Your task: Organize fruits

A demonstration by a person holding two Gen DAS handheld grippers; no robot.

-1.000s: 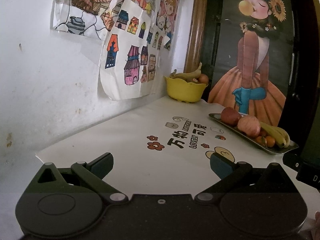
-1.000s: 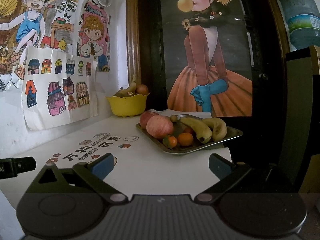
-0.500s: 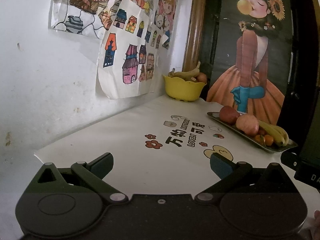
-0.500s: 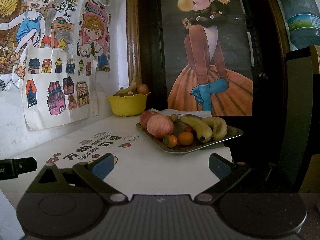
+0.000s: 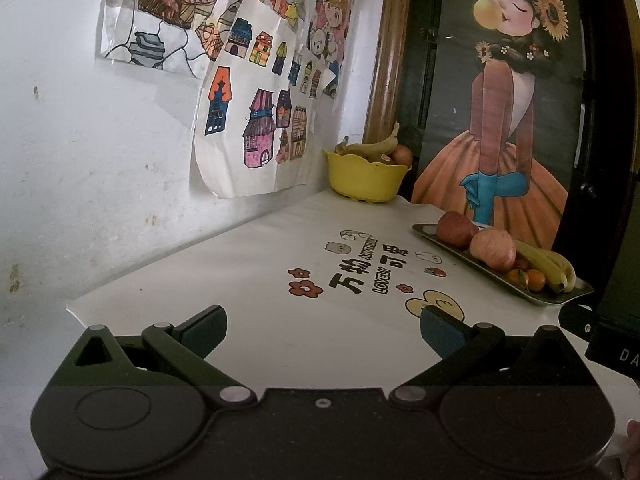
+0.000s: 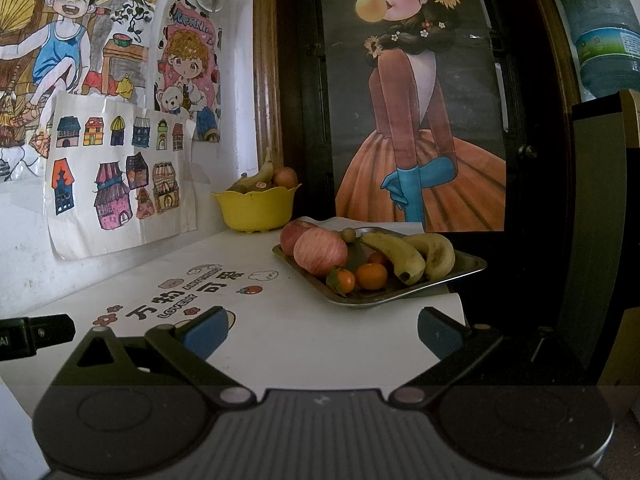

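A steel tray [image 6: 466,268] on the white table holds two red apples [image 6: 320,251], two bananas [image 6: 394,255], small oranges [image 6: 371,276] and a small brown fruit [image 6: 348,234]. The same tray [image 5: 560,300] lies at the right in the left wrist view. A yellow bowl [image 6: 258,210] in the far corner holds a banana and a reddish fruit; it shows as bowl [image 5: 364,180] in the left wrist view. My right gripper [image 6: 322,330] is open, short of the tray, empty. My left gripper [image 5: 322,328] is open over the printed tablecloth, empty.
Paper drawings [image 5: 256,120] hang on the white wall at left. A dark door with a poster [image 6: 416,120] stands behind the table. A water bottle [image 6: 600,28] sits on a dark box at right. The table's right edge [image 6: 460,304] runs just past the tray.
The left gripper has drifted slightly back and left, so the bowl and tray look a bit smaller. The right gripper's view is nearly unchanged. Both stay open.
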